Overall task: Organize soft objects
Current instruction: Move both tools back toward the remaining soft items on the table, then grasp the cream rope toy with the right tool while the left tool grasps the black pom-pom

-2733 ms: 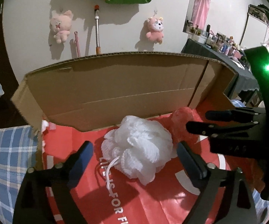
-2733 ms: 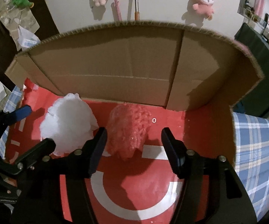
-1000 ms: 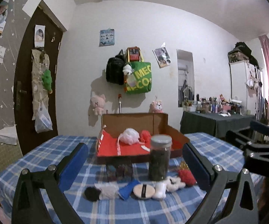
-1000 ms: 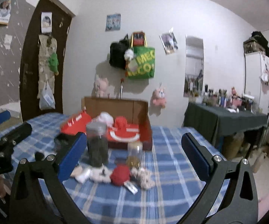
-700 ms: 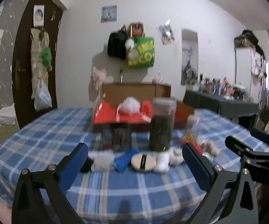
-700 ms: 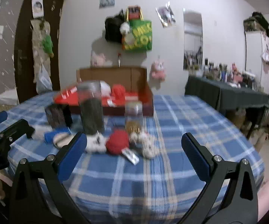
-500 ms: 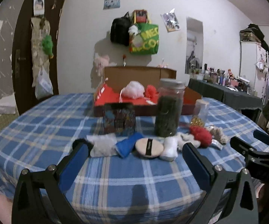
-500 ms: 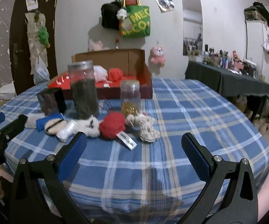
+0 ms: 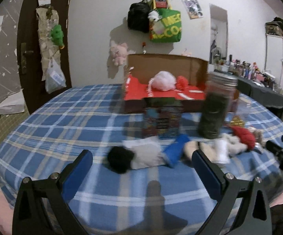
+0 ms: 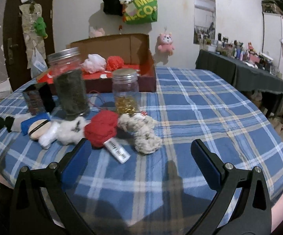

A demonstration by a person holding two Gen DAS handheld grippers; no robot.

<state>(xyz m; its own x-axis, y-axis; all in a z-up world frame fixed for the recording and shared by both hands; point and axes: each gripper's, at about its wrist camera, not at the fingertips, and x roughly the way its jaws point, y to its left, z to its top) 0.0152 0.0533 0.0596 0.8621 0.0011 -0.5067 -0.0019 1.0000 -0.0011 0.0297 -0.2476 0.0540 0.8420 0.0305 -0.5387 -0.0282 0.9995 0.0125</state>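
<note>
A row of soft objects lies near the table's front: a black-and-grey sock (image 9: 133,156), a blue cloth (image 9: 175,149), a red yarn ball (image 10: 101,128) with a label, a white fluffy toy (image 10: 70,130) and a beige knitted piece (image 10: 141,131). The cardboard box (image 10: 131,45) with a red lining holds a white mesh puff (image 9: 164,83) and a red puff (image 10: 115,62). My left gripper (image 9: 141,161) is open and empty, just in front of the sock. My right gripper (image 10: 140,149) is open and empty, in front of the yarn ball and knitted piece.
A tall jar of dark contents (image 10: 70,90), a small jar with gold bits (image 10: 125,92) and a dark patterned tin (image 9: 162,122) stand between the soft objects and the box. The blue plaid cloth (image 10: 210,107) covers the table. A dark side table (image 10: 239,72) stands right.
Both grippers have pulled back from inside the box to the table's front edge and dropped lower, closer to the row of soft objects. Both puffs stay in the box.
</note>
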